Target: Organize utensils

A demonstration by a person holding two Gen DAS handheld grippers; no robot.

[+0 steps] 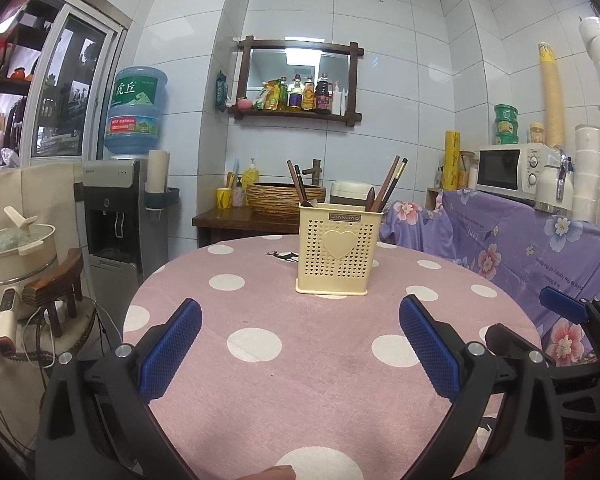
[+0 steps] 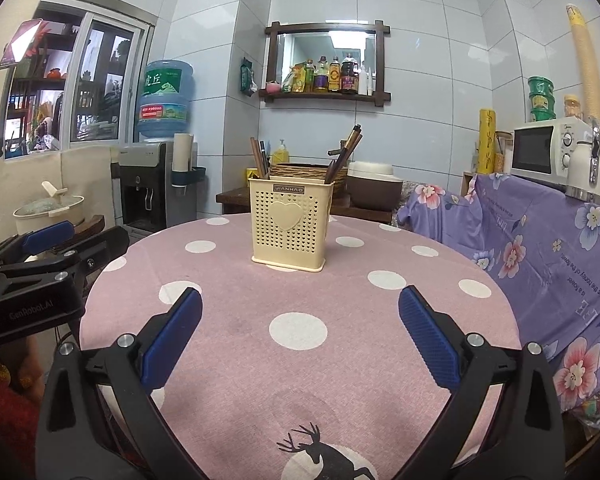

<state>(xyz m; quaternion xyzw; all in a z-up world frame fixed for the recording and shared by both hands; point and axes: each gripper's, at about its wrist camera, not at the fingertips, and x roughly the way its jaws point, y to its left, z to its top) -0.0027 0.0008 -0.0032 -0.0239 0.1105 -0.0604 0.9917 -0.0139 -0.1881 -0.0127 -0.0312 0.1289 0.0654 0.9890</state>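
Note:
A cream perforated utensil holder [image 1: 336,248] [image 2: 290,226] with a heart on its front stands upright on the round pink dotted table [image 1: 260,380] [image 2: 340,360]. Dark wooden utensils [image 1: 390,184] [image 2: 346,152] lean out of its right side, and more wooden sticks [image 1: 298,184] [image 2: 259,160] out of its left. My left gripper [image 1: 300,344] hovers open over the near table, short of the holder, with nothing between its blue pads. My right gripper [image 2: 300,336] is open and bare too; it also shows at the right edge of the left wrist view [image 1: 568,312].
A purple flowered cloth [image 2: 540,248] covers the counter on the right, with a microwave [image 2: 548,152] on it. A water dispenser [image 1: 116,208], a pot [image 1: 16,248] and a small wooden stool [image 1: 56,284] stand to the left. A wooden side table with a woven basket [image 1: 280,196] is behind.

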